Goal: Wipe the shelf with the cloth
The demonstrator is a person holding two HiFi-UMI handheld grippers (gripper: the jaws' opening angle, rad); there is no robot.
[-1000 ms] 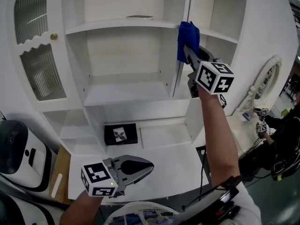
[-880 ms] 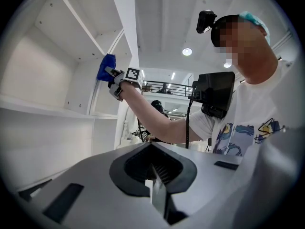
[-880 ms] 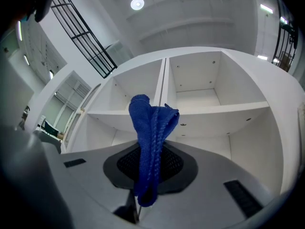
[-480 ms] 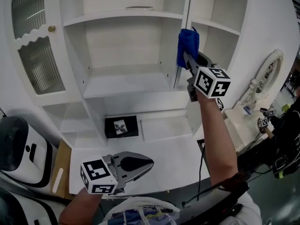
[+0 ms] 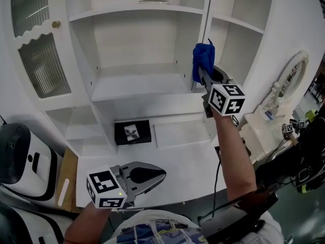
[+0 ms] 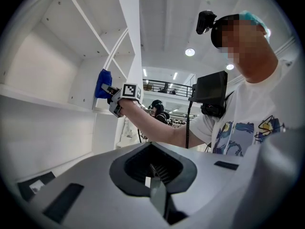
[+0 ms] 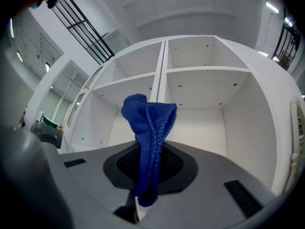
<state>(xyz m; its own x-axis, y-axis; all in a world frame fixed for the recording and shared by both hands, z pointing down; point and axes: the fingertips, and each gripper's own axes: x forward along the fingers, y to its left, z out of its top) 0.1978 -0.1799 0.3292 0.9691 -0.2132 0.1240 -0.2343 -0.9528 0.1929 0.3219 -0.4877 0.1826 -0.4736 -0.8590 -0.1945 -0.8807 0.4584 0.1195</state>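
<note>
Blue knit cloth [image 7: 148, 128] stands bunched upright, pinched between the clamped jaws of the right gripper [image 5: 203, 71], raised before the white cabinet's divider [image 5: 203, 24]. The shelf [image 7: 207, 69] lies ahead of the cloth's tip and slightly above it. The left gripper [image 5: 155, 175] hangs low, jaws together and empty, well apart.

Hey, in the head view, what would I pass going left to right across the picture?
Ribbed glass door → brass knob → left tool → blue cloth, held in the right tool → ornate white frame.
</note>
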